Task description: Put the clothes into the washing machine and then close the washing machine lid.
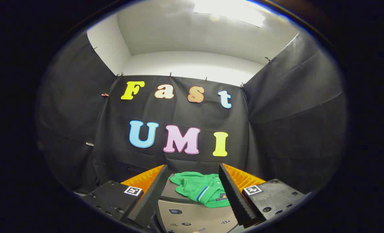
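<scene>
A crumpled green shirt [200, 189] with a blue and white striped trim lies on top of the grey washing machine [192, 215], just ahead of my fingers. My gripper [193, 176] is open, its two black ridged fingers with orange backs spread wide on either side of the shirt and not touching it. The left finger [153, 194] and right finger [234, 194] hover above the machine's near top. The machine's lid under the shirt looks down flat.
Black cloth walls close in behind the machine and on both sides. A white wall and a bright ceiling light show above the cloth. Small stickers mark the machine's near surface [179, 212].
</scene>
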Available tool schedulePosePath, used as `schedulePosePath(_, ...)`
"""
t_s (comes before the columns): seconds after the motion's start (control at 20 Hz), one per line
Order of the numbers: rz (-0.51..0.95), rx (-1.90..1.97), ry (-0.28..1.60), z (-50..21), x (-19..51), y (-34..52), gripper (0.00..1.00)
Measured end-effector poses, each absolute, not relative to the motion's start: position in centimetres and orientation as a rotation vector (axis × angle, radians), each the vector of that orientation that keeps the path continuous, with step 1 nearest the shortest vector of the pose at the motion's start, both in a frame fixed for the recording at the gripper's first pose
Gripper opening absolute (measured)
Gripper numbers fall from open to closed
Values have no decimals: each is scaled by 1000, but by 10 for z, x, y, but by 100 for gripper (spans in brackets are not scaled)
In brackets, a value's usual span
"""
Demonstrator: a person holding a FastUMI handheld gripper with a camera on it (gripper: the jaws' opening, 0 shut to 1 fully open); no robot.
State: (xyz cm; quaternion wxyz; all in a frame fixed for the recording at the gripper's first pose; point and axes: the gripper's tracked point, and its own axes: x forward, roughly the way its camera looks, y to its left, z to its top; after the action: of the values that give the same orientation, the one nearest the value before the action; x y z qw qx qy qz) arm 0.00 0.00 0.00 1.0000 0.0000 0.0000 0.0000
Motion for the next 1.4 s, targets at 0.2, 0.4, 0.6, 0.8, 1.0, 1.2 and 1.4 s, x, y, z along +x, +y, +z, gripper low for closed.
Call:
schedulePosePath(0.2, 3, 13, 24, -9, 6, 1, 98)
schedulePosePath(0.4, 3, 19, 31, -11, 11, 2, 98)
schedulePosePath(0.6, -12, 19, 37, -15, 17, -3, 98)
schedulePosePath(0.8, -17, 20, 44, -18, 21, -7, 98)
schedulePosePath(1.0, -28, 14, 63, -23, 26, -15, 98)
schedulePosePath(1.2, -40, 31, 84, -29, 33, -24, 98)
schedulePosePath(1.4, -51, 29, 104, -35, 43, -33, 98)
